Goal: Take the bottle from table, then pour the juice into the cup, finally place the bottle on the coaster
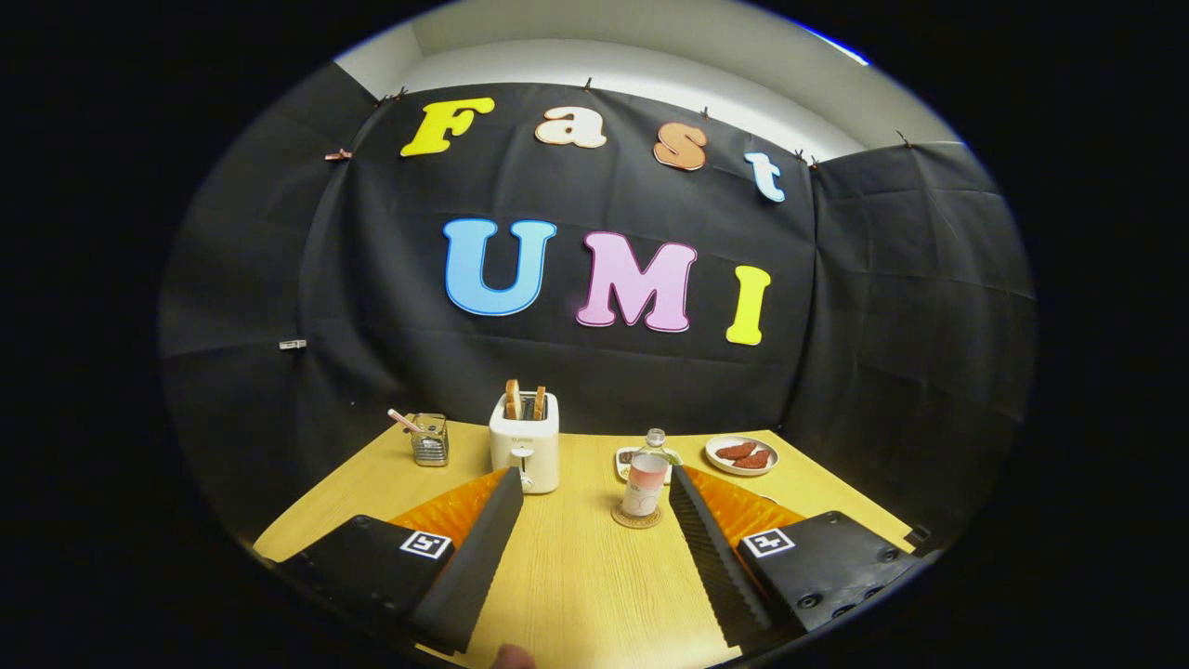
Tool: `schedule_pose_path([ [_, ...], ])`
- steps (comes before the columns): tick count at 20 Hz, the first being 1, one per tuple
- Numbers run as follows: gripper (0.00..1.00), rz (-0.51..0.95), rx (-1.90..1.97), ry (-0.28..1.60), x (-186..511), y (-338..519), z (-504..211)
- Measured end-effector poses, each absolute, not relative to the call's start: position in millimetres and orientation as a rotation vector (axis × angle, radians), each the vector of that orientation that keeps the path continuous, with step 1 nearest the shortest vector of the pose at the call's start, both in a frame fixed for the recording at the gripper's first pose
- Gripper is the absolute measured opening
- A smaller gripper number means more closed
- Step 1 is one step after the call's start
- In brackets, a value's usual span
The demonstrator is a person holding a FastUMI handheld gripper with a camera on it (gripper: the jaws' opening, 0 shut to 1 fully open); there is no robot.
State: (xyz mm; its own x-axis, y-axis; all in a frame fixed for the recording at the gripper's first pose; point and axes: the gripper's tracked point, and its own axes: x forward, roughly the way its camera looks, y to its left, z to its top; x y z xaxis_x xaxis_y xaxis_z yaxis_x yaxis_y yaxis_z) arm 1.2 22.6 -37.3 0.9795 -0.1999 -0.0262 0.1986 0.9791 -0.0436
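Fingers (594, 548) in the gripper view stand spread wide and released, grasping nothing, low over the worktop (576, 576). Beyond them the bottle (646, 478) stands upright on the coaster (636, 518), just beside the right fingertip. A white cup (627, 462) sits close behind. Swinging that finger sideways could topple the bottle.

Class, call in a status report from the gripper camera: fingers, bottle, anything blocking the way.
Gripper open, fingers spread, holding nothing. Bottle upright on coaster, just ahead between the fingers. Toaster off to the left, path to bottle clear.
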Motion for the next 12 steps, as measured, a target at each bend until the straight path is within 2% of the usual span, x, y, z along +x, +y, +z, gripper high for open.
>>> schedule_pose_path([
  [6, 0.97, -0.146, -0.017, 0.035, 9, 44, -42],
  [12, 0.97, -0.21, 0.006, 0.011, 21, 20, -27],
])
